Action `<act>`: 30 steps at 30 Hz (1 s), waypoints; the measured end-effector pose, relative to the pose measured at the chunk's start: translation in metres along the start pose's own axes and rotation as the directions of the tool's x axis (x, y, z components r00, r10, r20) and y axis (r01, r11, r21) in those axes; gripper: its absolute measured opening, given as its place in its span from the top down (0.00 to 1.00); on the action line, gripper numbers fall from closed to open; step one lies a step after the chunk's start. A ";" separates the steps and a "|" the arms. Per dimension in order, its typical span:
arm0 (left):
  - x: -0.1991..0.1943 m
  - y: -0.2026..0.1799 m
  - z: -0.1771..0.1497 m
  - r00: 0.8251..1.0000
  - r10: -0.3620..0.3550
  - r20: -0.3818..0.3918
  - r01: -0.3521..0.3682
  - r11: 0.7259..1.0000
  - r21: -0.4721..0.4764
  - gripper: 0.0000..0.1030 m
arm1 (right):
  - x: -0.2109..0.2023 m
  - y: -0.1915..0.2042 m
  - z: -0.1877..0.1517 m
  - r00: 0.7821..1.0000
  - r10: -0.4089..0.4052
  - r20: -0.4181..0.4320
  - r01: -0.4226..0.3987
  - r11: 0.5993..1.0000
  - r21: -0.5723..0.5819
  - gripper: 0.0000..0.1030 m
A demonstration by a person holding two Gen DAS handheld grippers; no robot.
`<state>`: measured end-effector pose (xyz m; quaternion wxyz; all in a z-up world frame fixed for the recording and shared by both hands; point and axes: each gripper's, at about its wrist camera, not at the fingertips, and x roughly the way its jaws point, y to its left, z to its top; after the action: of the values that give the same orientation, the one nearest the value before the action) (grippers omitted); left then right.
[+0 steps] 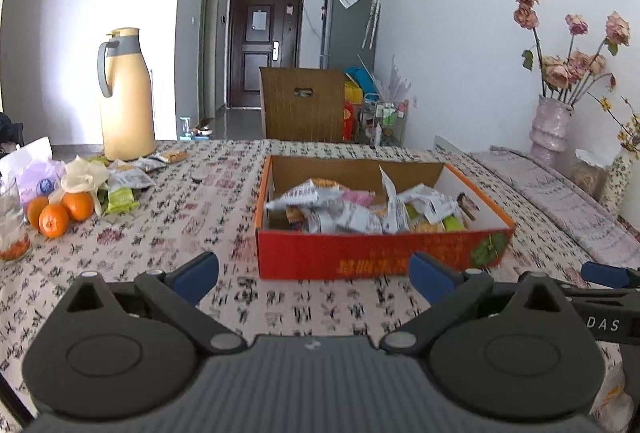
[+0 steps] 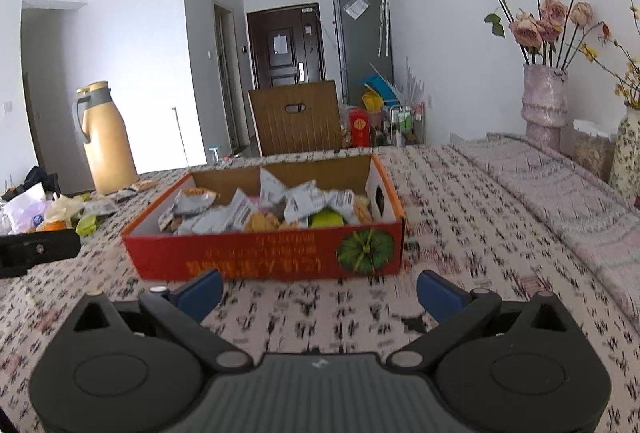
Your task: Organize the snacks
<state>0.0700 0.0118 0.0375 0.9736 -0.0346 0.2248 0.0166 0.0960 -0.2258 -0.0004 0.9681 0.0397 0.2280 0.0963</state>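
- Both claws, left claw and right claw, are spread and empty.
- The loose snack packets lie on the table far left of the red box; your left claw is nearer.

Walls: white, brightly lit.
Door: dark brown, at the hall's end.
Chair: wooden, behind the patterned table.
Fridge: grey, by the right wall.

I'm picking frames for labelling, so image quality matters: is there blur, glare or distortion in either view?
Left wrist view: red box and its snack packets smeared by motion blur; the bright wall behind the thermos is washed out. Right wrist view: tablecloth print streaked, box lettering soft. Both: fisheye bending of the walls, dark corners.
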 end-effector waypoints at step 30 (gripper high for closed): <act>-0.006 0.001 -0.041 0.994 -0.035 -0.101 0.035 0.999 0.000 0.00 | -0.014 -0.002 -0.035 0.996 0.000 -0.091 -0.001 1.000 -0.010 0.00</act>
<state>0.0473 0.0098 0.0035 0.9612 -0.0384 0.2731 -0.0025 0.0683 -0.2300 -0.0253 0.9569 0.0303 0.2712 0.0993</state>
